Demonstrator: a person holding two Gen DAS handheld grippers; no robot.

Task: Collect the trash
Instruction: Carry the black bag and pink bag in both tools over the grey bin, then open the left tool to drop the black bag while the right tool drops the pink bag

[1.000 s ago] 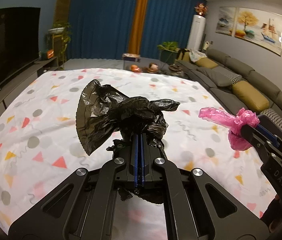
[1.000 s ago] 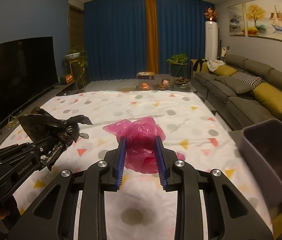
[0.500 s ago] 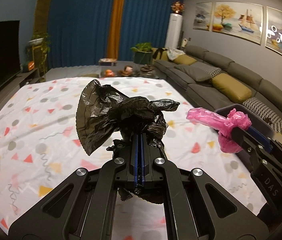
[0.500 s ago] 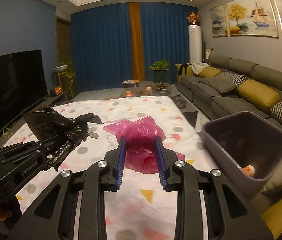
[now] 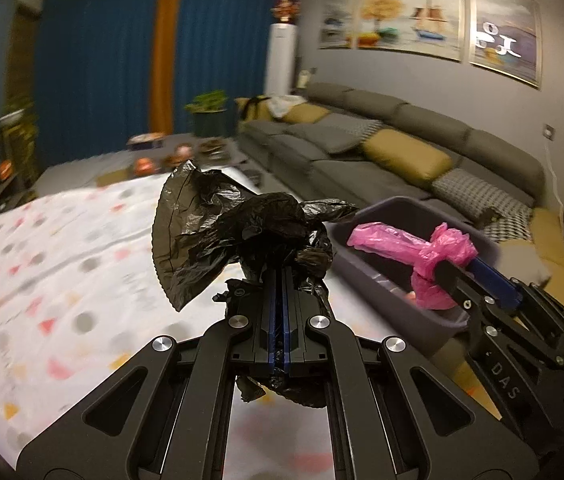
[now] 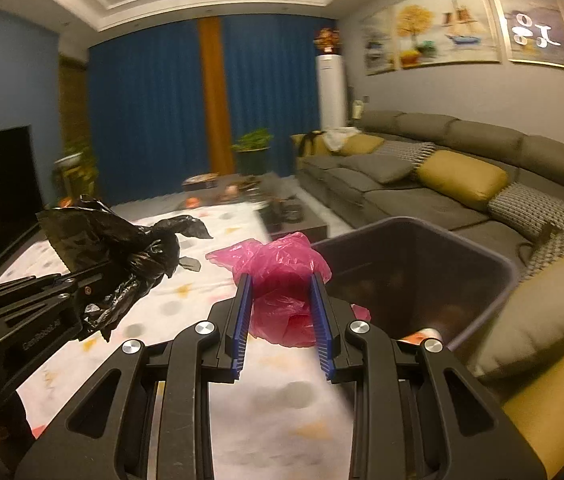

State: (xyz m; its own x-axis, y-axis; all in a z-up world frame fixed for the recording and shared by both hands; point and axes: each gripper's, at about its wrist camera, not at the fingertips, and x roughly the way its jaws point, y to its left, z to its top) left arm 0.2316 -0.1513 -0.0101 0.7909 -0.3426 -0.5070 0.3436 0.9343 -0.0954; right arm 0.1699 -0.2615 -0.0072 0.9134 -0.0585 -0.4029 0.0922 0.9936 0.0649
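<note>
Closest up, left gripper (image 5: pixel 280 280) has its fingers squeezed nearly together w/ a crumpled black plastic bag (image 5: pixel 238 236) pinched between them, most of it fanning out up and to the left, a bit hanging below the fingers too. From the right cam that same bag (image 6: pixel 122 252) is off to the left, up in the air above the white spotted cloth (image 6: pixel 186 296). Right gripper (image 6: pixel 282 292) has its fingers partway apart, clamped on either side of a scrunched pink plastic bag (image 6: pixel 282 280). In the left cam the pink bag (image 5: pixel 413 248) sits over the near part of the grey bin (image 5: pixel 385 280). Bin (image 6: pixel 493 280) is just right of the pink bag, w/ some bits at the bottom, too blurry to tell what. Further back: grey sofa (image 6: pixel 441 184) w/ a mustard cushion (image 6: pixel 461 178), then blue curtains (image 6: pixel 146 112).
</note>
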